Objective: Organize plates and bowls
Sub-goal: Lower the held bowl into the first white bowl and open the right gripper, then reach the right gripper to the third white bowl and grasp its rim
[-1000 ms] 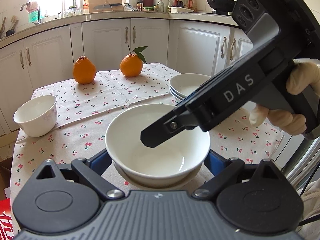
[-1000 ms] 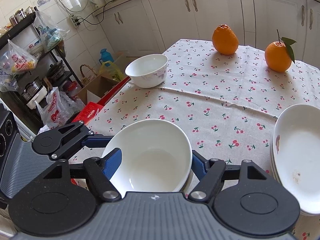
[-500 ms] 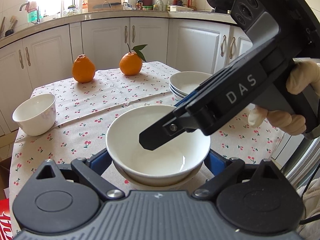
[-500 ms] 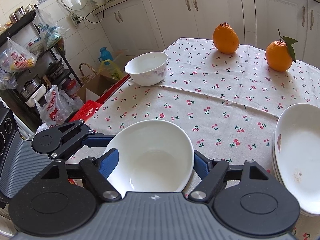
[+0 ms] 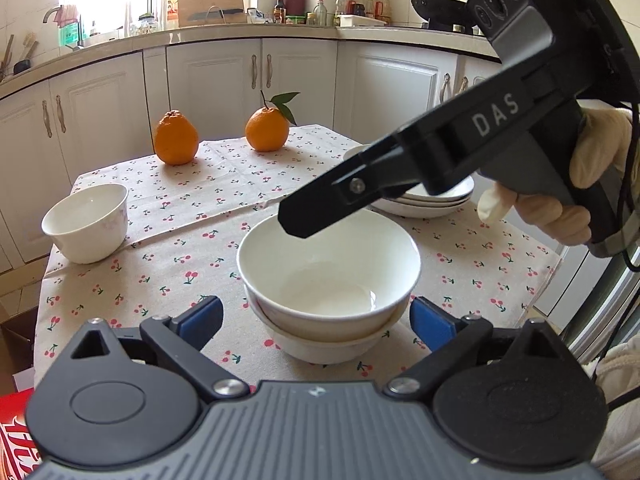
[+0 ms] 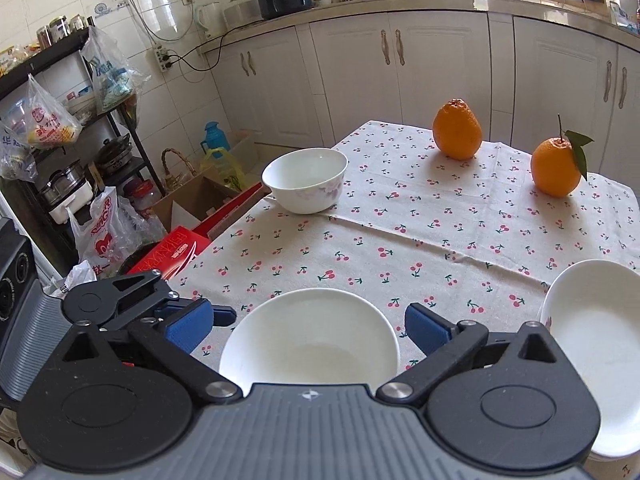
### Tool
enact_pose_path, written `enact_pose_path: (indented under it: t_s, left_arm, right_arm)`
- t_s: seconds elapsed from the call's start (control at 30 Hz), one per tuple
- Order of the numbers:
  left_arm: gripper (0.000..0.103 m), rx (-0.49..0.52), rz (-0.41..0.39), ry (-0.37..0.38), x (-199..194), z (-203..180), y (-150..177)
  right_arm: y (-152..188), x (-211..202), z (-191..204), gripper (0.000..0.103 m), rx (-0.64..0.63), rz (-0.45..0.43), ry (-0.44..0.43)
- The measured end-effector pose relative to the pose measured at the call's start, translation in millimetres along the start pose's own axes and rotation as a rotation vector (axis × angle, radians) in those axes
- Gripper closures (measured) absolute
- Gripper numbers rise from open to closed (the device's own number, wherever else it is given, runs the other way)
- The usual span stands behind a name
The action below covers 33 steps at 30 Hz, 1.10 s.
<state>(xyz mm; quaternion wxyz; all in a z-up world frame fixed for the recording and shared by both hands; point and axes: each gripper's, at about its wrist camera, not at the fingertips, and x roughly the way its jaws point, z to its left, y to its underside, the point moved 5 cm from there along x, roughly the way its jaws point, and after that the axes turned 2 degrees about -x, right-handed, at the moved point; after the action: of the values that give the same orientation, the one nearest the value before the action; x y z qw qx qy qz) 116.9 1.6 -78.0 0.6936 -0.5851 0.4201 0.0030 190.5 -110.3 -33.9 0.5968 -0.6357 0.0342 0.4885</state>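
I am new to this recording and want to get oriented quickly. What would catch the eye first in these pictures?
First, two white bowls nested near the table's front edge, between the blue pads of the left hand-held gripper, whose jaws are opening clear of them. Above the bowls hangs the black right hand-held gripper, also opening. At the far end of the cherry-print cloth stand two oranges, bright against the white cabinets.

bowls (image 5: 328,276): white
tablecloth (image 5: 240,184): beige w/ red cherry print
fruit (image 5: 176,138): orange
gripper pads (image 5: 430,322): blue
glove (image 5: 592,152): cream
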Motion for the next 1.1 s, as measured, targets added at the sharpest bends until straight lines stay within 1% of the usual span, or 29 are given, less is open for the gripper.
enact_pose_path:
  t_s: [0.07,0.13,0.27,0.37,0.43,0.5,0.53,0.6,0.67,0.73,0.9,1.1]
  left_arm:
    - [0.004,-0.003,-0.006,-0.004,-6,4,1]
    - [0.004,-0.01,-0.017,-0.013,-11,9,3]
    - [0.004,-0.033,-0.031,-0.038,-20,21,6]
    - [0.004,-0.052,-0.055,-0.054,-27,33,8]
    - [0.004,-0.064,-0.067,-0.071,-31,41,8]
    - [0.004,-0.073,-0.078,-0.083,-34,50,8]
    - [0.004,-0.075,-0.086,-0.094,-35,56,7]
    - [0.003,-0.08,-0.099,-0.12,-37,67,5]
    - [0.003,-0.082,-0.111,-0.146,-37,79,2]
    - [0.003,-0.093,-0.127,-0.18,-37,92,-2]
    - [0.003,-0.123,-0.15,-0.236,-31,123,-11]
    - [0.003,-0.136,-0.13,-0.286,-6,154,-19]
  right_arm:
    - [-2,4,1,0.0,-0.014,0.038,0.038]
    - [-5,7,3,0.0,-0.024,0.051,0.073]
    - [-16,6,6,0.0,-0.07,0.032,0.14]
    - [-27,5,13,0.0,-0.139,0.001,0.169]
    - [-34,7,20,0.0,-0.187,-0.02,0.172]
    - [-40,11,25,0.0,-0.215,-0.015,0.185]
    - [-45,15,28,0.0,-0.22,-0.006,0.183]
    - [-53,21,33,0.0,-0.216,0.018,0.141]
    - [-62,29,37,0.0,-0.207,0.048,0.115]
    - [-72,36,41,0.0,-0.224,0.065,0.09]
    - [-94,53,49,0.0,-0.293,0.07,0.091]
    - [-116,87,42,0.0,-0.308,0.092,0.064]
